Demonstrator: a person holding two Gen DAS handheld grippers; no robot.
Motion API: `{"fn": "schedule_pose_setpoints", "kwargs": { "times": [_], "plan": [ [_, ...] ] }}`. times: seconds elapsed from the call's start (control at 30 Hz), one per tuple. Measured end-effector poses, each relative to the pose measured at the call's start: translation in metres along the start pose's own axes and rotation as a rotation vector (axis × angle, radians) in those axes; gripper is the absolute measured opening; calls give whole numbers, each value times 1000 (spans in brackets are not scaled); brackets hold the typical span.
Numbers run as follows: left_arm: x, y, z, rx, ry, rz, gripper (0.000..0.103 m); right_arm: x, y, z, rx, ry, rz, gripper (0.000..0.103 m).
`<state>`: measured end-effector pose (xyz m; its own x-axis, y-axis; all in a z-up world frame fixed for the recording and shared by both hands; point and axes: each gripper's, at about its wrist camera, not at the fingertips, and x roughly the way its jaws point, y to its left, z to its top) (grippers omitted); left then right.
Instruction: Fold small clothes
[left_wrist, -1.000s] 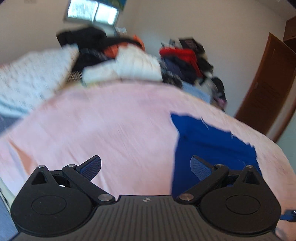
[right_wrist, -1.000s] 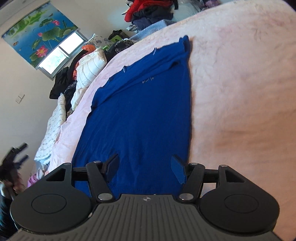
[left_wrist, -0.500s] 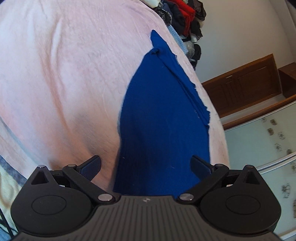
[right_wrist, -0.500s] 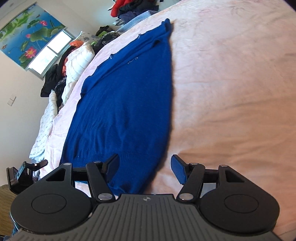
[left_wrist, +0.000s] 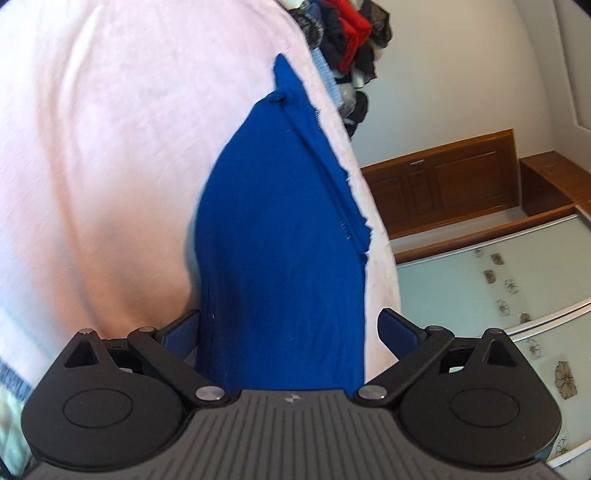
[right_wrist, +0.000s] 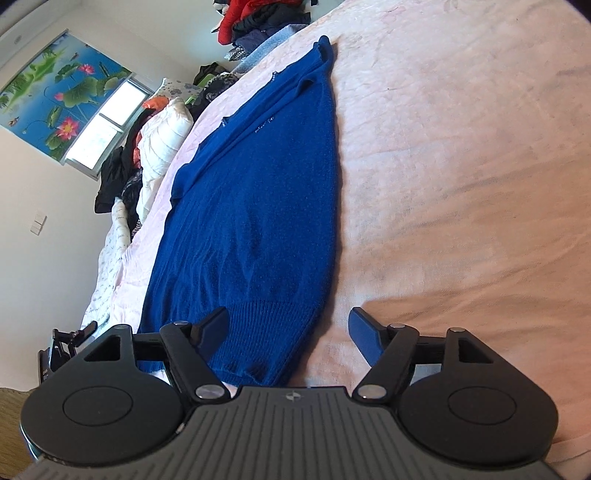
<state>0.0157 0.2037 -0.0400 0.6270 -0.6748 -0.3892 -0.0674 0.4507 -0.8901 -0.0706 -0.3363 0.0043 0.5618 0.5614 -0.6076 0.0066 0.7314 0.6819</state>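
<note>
Right wrist: blue sweater (right_wrist: 258, 206) hem between open claw (right_wrist: 288, 328) (left-biased).

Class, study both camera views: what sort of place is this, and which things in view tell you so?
Most likely a bedroom in a home. A blue sweater lies spread on a bed's pink cover, clothes are piled along the far side below a window, and a wooden door shows.

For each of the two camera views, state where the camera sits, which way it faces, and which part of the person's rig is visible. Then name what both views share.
Left wrist: sits on the left claw, facing along the blue sweater toward a wooden cabinet; its open fingers show.
Right wrist: sits on the right claw, facing up the sweater toward the window; its open fingers show.
Shared: the sweater, the pink bedspread.
</note>
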Motion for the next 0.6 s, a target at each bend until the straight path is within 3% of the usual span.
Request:
{"fn": "schedule_pose_setpoints", "kwargs": {
  "times": [0.07,0.13,0.2,0.23,0.57,0.6],
  "plan": [
    [6,-1,4,1,15,-2,100,1,-2,3,27,6,10,77],
    [15,1,3,-10,50,12,92,2,-7,4,69,20,36,77],
    [22,5,-1,-25,92,45,69,6,-12,3,130,60,93,77],
    [24,8,-4,-37,102,50,66,9,-14,1,158,87,126,77],
    [20,9,-5,-30,115,34,64,27,-3,-2,191,154,200,78],
    [21,10,-4,-36,114,31,60,28,-2,-2,188,157,203,78]
  ]
}}
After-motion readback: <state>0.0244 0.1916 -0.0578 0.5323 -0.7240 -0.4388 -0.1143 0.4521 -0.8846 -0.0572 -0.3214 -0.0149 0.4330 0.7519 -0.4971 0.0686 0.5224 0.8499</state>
